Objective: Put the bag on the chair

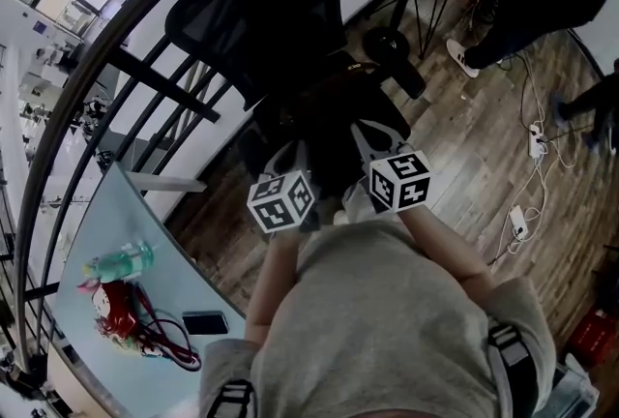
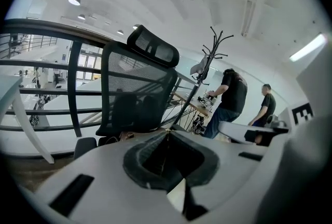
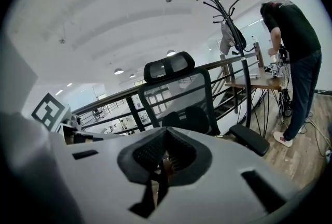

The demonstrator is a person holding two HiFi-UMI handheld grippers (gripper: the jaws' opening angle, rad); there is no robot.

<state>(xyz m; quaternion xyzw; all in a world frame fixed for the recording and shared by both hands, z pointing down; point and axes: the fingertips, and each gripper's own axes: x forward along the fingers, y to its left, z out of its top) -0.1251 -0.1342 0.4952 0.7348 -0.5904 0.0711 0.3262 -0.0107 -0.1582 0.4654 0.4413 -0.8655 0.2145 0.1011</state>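
The black bag (image 1: 334,121) sits on the seat of the black mesh-backed office chair (image 1: 247,5).

A wood-plank floor (image 1: 464,135) meets a black railing (image 2: 46,24); a coat stand (image 3: 231,26) rises beside a wooden desk (image 3: 254,82) under round ceiling lights (image 2: 74,0).

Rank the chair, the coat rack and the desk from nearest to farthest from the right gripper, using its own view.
1. Chair, straight ahead.
2. Coat rack, behind the chair, to the right.
3. Desk, far right, behind the rack's pole.
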